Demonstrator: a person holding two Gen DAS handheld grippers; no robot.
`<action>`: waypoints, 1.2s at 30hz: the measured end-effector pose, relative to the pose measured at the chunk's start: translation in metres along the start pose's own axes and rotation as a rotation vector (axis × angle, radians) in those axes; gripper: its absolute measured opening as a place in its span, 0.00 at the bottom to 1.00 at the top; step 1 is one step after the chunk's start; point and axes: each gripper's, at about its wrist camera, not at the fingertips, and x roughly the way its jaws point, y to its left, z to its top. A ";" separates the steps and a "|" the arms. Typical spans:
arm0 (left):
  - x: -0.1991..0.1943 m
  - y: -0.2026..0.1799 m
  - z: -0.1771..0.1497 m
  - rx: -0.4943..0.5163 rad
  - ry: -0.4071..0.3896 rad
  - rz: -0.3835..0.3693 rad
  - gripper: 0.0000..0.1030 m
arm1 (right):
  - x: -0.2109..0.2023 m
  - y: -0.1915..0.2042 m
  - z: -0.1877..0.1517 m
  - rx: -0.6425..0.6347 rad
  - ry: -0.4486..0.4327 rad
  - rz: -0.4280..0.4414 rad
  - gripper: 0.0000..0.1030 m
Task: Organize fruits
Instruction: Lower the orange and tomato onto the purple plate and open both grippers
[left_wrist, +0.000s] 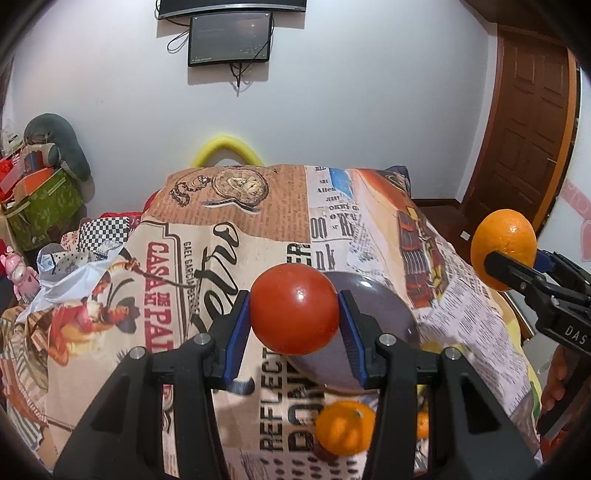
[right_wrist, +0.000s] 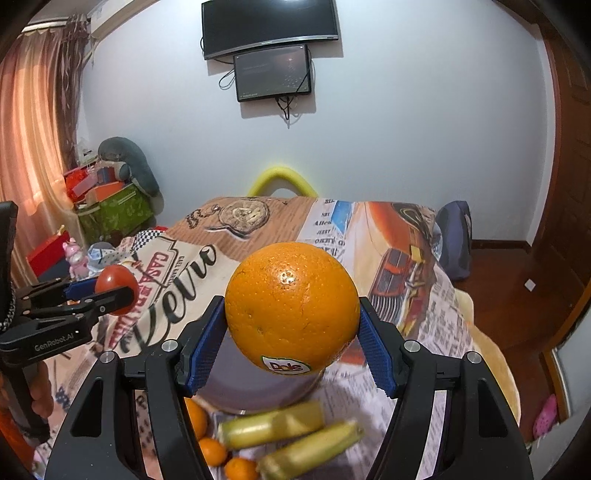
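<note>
My left gripper (left_wrist: 295, 314) is shut on a red tomato (left_wrist: 294, 307), held in the air above a grey-purple plate (left_wrist: 373, 306) on the printed tablecloth. The blue pads (left_wrist: 238, 332) press both sides of the tomato. My right gripper (right_wrist: 291, 332) is shut on a large orange (right_wrist: 291, 308) with a Dole sticker, also held above the plate (right_wrist: 255, 387). Each gripper shows in the other's view: the orange (left_wrist: 504, 249) at the right edge, the tomato (right_wrist: 117, 289) at the left. Below lie a small orange (left_wrist: 345, 426), several more small oranges (right_wrist: 212, 450) and two bananas (right_wrist: 273, 424).
The table's printed cloth (left_wrist: 229, 236) drops off at the far and right edges. A yellow foam arc (left_wrist: 225, 151) rises behind the table. Boxes and a green bin (right_wrist: 114, 210) sit at the left by the curtain. Screens (right_wrist: 271, 72) hang on the wall; a wooden door (left_wrist: 532, 122) is right.
</note>
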 end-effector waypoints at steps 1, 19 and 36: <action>0.005 0.001 0.004 -0.005 0.003 0.005 0.45 | 0.004 0.001 0.002 -0.008 0.005 0.001 0.64; 0.107 0.000 0.010 0.028 0.154 0.012 0.45 | 0.105 -0.001 -0.010 -0.046 0.200 0.033 0.64; 0.167 -0.003 -0.009 0.055 0.313 -0.042 0.45 | 0.172 0.001 -0.032 -0.096 0.423 0.062 0.64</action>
